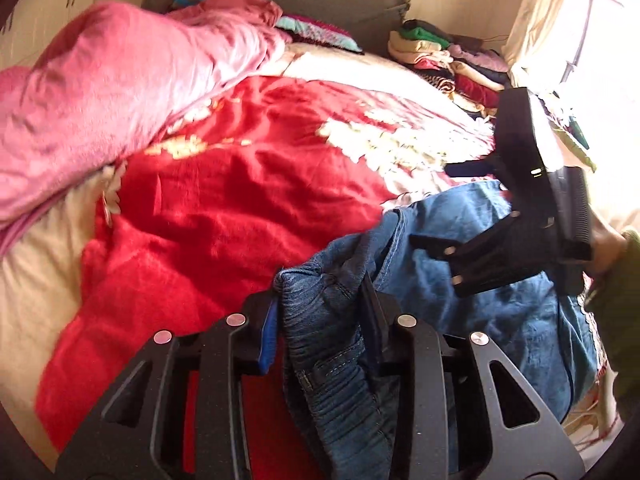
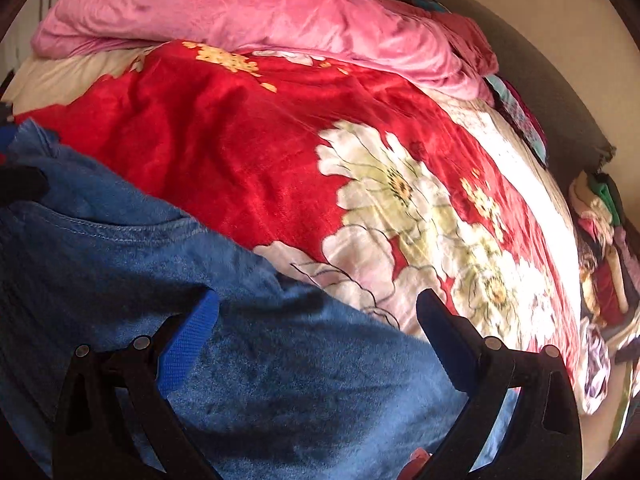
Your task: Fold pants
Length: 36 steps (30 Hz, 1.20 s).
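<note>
Nearest in the left wrist view, a bunched hem or waistband edge of the blue jeans point(image 1: 332, 320) is pinched between the narrowed jaws of the left gripper point(image 1: 320, 316), the denim filling the gap and both pads pressed on it. Just beyond, to the right, the right gripper point(image 2: 316, 344) is seen from its own camera with jaws spread wide; denim lies under and between the 2 fingers, but nothing is clamped. The step in hand is judged to be the first pick-up: 1 end of the pants is gripped, while a second hold has not been taken. A closing of the right jaws on a matching edge is called for next, so that the cloth can be raised and spread flat. The jeans are heaped at the near right of the bed, on the red flowered blanket point(image 2: 280, 152); their long axis cannot be told surely, though the cloth appears to run from near left to right. Farther off, a pink blanket point(image 1: 120, 92) is piled at the left, and folded clothes point(image 1: 448, 60) are stacked far right.
</note>
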Tool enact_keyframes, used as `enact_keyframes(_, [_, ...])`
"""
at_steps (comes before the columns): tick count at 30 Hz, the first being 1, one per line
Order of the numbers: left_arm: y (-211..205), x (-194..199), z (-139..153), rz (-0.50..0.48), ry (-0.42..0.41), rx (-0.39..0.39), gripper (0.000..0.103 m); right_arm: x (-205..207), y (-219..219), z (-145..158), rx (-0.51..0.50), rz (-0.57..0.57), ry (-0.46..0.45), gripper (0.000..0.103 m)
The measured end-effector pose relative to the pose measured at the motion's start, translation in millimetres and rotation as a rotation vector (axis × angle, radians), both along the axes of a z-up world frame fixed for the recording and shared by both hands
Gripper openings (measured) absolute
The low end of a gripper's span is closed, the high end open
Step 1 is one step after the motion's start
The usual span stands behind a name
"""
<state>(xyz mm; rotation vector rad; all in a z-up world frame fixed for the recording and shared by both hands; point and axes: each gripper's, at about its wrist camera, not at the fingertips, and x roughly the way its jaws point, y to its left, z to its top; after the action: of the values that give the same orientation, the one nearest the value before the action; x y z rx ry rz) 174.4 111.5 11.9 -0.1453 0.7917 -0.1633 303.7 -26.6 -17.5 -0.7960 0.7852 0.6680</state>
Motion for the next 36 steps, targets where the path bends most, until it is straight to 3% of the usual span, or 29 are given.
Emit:
enact_keyframes(4, [-5, -7, 6, -0.016, -0.012, 0.018, 0.025, -4, 12, -5, -0.027, 0.088, -0.001, 0.090])
enact_keyframes(6, [-5, -8, 7, -0.024, -0.011, 0.008, 0.024, -4, 15, -8, -0.025, 0.115, 0.037, 0.077])
enact_keyframes(8, [-5, -9, 7, -0.027, -0.010, 0.006, 0.024, -5, 15, -10, 0.000, 0.130, 0.083, 0.052])
enact_keyframes(10, [-4, -8, 5, -0.027, -0.006, 0.005, 0.024, -7, 12, -11, 0.049, 0.139, 0.131, 0.034])
enact_keyframes(16, [2, -11, 5, -0.018, -0.009, -0.003, 0.024, -20, -9, 2, 0.205, 0.059, 0.125, 0.015])
enact_keyframes(20, [4, -15, 7, -0.013, -0.015, -0.013, 0.024, -38, -32, 25, 0.315, 0.001, 0.096, 0.010])
enact_keyframes(28, [-18, -42, 27, -0.066, -0.083, 0.006, 0.024, -99, -87, 65, 0.436, -0.054, 0.049, 0.008])
enact_keyframes(36, [-42, -92, 31, -0.131, -0.113, 0.029, 0.024, -185, -125, 74, 0.452, -0.042, 0.041, 0.009])
